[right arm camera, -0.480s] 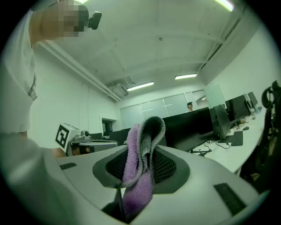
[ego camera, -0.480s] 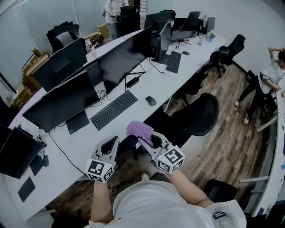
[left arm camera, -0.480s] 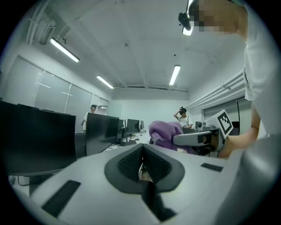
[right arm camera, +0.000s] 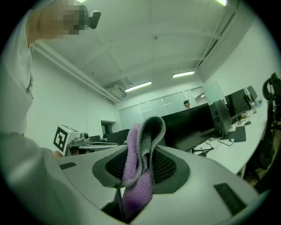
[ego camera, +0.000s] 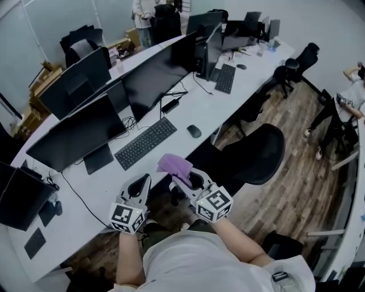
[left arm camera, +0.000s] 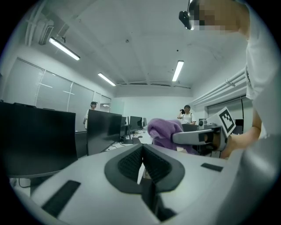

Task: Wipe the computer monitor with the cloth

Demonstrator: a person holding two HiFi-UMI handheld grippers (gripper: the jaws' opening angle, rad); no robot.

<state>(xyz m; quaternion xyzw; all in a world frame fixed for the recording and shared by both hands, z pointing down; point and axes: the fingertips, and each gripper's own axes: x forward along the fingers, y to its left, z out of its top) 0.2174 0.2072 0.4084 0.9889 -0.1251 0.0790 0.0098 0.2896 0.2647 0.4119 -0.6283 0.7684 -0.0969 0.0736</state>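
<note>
Right gripper (ego camera: 183, 179) jaws are clamping the purple cloth (right arm camera: 139, 163). In the right gripper view the cloth is sitting pinched between the ribbed pads, with a fold sticking up past the tips and the rest hanging down toward the camera. In the head view the cloth (ego camera: 175, 165) is bunching just ahead of those jaws. Left gripper (left arm camera: 142, 163) jaws are resting together with nothing between them; only a thin sliver of light is showing low between the pads. Left gripper (ego camera: 141, 183) is hovering just left of the right one. Both are hanging in the air near the front edge of the bench (ego camera: 191, 105), tips pointing toward it. The left gripper view is catching the cloth (left arm camera: 163, 131) off to the right of its jaws, in the other gripper.

Ahead of the jaws a black keyboard (ego camera: 145, 141) is lying on the bench, with a mouse (ego camera: 194, 130) to its right. Beyond the keyboard and left of both jaws, the nearest monitor (ego camera: 78, 135) is standing with its screen dark, well apart from the cloth. A second monitor (ego camera: 155, 71) is standing further ahead. Right of the right jaws a black office chair (ego camera: 258, 149) is sitting on the wood floor (ego camera: 291, 171). A person (ego camera: 144, 12) is standing far ahead past the bench end, and another person (ego camera: 349, 100) is far off to the right.
</note>
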